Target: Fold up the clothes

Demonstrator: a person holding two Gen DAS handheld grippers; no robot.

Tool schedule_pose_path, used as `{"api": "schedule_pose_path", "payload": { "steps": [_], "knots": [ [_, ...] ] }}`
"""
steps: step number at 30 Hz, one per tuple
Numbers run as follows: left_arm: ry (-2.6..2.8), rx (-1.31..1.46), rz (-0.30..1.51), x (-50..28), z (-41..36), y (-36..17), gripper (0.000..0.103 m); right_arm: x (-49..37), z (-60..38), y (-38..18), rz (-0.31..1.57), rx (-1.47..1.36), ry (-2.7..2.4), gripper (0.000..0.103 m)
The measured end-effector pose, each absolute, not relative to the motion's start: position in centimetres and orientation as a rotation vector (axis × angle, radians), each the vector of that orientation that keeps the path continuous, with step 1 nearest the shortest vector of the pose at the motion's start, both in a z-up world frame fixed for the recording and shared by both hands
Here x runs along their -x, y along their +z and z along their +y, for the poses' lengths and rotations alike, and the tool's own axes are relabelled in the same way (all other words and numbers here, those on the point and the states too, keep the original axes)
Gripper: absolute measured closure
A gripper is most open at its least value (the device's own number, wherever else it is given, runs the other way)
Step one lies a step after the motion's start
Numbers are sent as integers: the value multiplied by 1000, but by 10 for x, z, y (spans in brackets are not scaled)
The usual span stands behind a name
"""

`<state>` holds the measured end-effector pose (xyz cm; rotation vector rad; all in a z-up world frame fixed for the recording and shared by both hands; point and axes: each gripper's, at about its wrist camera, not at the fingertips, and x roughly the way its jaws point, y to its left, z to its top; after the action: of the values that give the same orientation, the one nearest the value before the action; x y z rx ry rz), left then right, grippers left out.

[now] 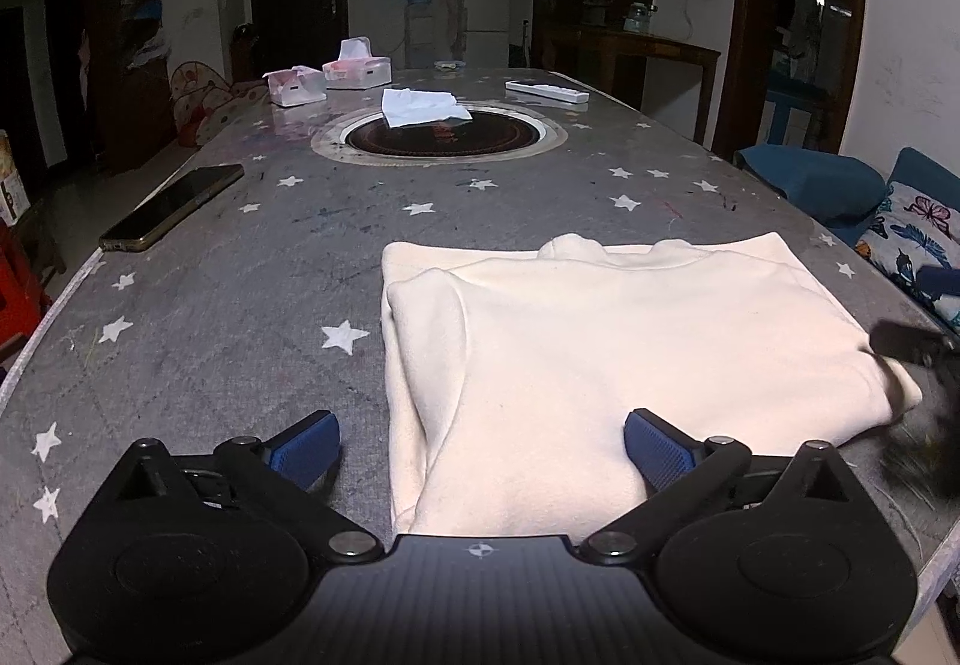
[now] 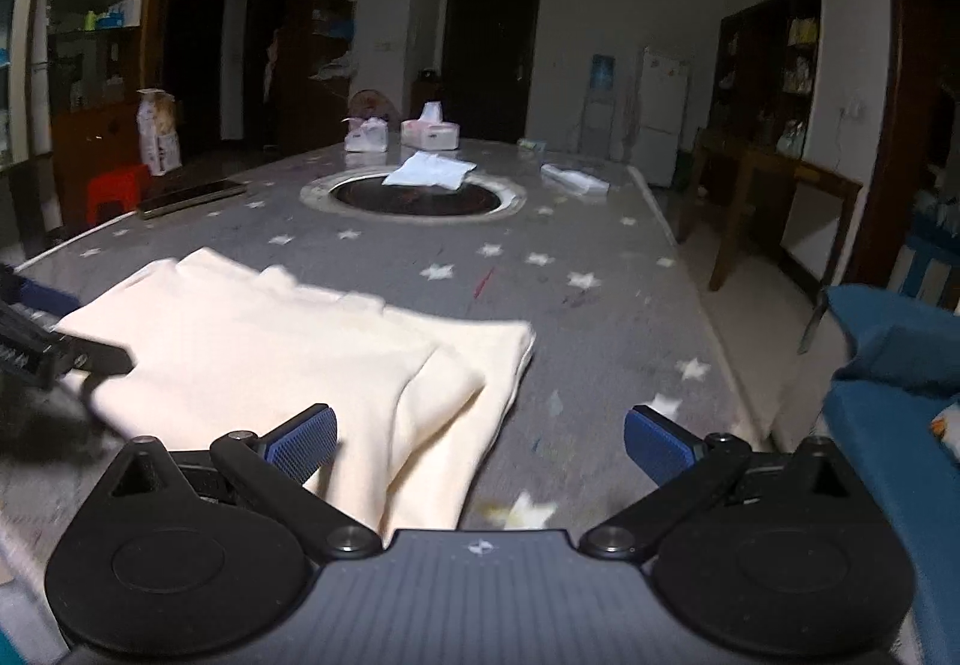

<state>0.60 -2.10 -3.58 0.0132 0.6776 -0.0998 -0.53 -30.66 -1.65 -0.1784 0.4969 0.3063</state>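
A cream garment (image 1: 600, 341) lies folded into a rough rectangle on the grey star-patterned table (image 1: 240, 305). My left gripper (image 1: 483, 452) stands open over its near left corner, and the blue pads do not press the cloth. In the right wrist view the same cream garment (image 2: 288, 341) lies to the left, with a folded flap at its right edge. My right gripper (image 2: 480, 443) is open, its left pad above the cloth's near right edge and its right pad over the bare table (image 2: 600, 365). The other gripper's dark fingertip (image 1: 906, 344) shows blurred at the garment's right corner.
A phone (image 1: 174, 209) lies at the table's left edge. A round inset burner (image 1: 444, 134) with a white cloth (image 1: 420, 107) sits mid-table; tissue boxes (image 1: 357, 68) and a remote (image 1: 546, 92) stand behind. A blue sofa with cushions (image 1: 840, 185) borders the right side.
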Motion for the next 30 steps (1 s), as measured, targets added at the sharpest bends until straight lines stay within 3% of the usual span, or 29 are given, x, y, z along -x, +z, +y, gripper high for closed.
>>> {"api": "schedule_pose_path", "payload": {
  "steps": [30],
  "knots": [
    [-13, 17, 672, -30, 11, -27, 0, -42, -282, -34, 539, 295, 288, 0]
  ]
}}
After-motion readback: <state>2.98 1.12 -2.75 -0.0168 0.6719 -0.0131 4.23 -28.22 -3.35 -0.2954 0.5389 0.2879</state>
